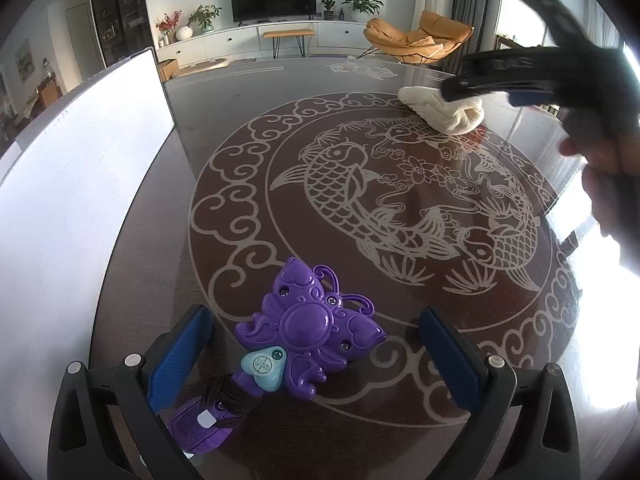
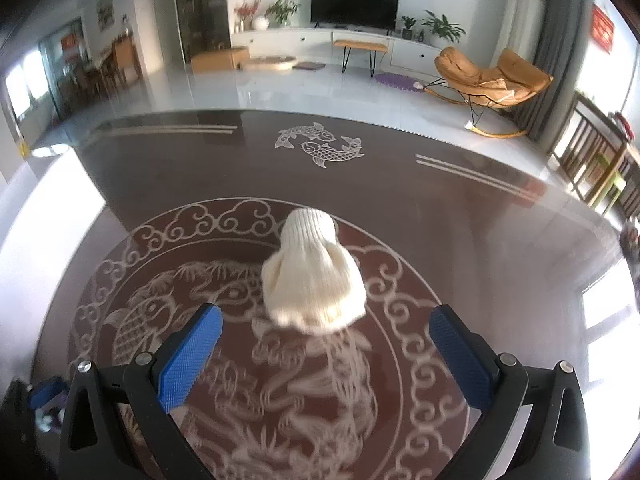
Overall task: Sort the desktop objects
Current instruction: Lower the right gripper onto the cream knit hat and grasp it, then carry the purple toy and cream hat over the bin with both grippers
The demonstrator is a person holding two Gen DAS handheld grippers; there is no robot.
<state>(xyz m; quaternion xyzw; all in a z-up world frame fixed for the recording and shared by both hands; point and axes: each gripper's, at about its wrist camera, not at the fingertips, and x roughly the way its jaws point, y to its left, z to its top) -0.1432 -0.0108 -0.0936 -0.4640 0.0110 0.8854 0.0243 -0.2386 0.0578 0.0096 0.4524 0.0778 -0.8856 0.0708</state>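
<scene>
A purple butterfly-shaped toy (image 1: pixel 306 330) with a light blue heart button and a dark cord round its handle lies on the dark table (image 1: pixel 248 168). My left gripper (image 1: pixel 316 344) is open around it, blue pads on either side, not touching. A cream knitted hat (image 2: pixel 314 280) lies farther back on the table's fish pattern, also visible as the cream hat (image 1: pixel 444 110) in the left wrist view. My right gripper (image 2: pixel 326 338) is open just short of the hat's near edge. That right gripper (image 1: pixel 516 80) shows blurred, held by a hand (image 1: pixel 604 184).
A tall white board (image 1: pixel 76 184) stands along the table's left side. Beyond the table's far edge (image 2: pixel 320 114) lie a glossy floor, a TV cabinet (image 2: pixel 340 46) and an orange lounge chair (image 2: pixel 492 76). The left gripper's blue pad (image 2: pixel 44 394) peeks in at lower left.
</scene>
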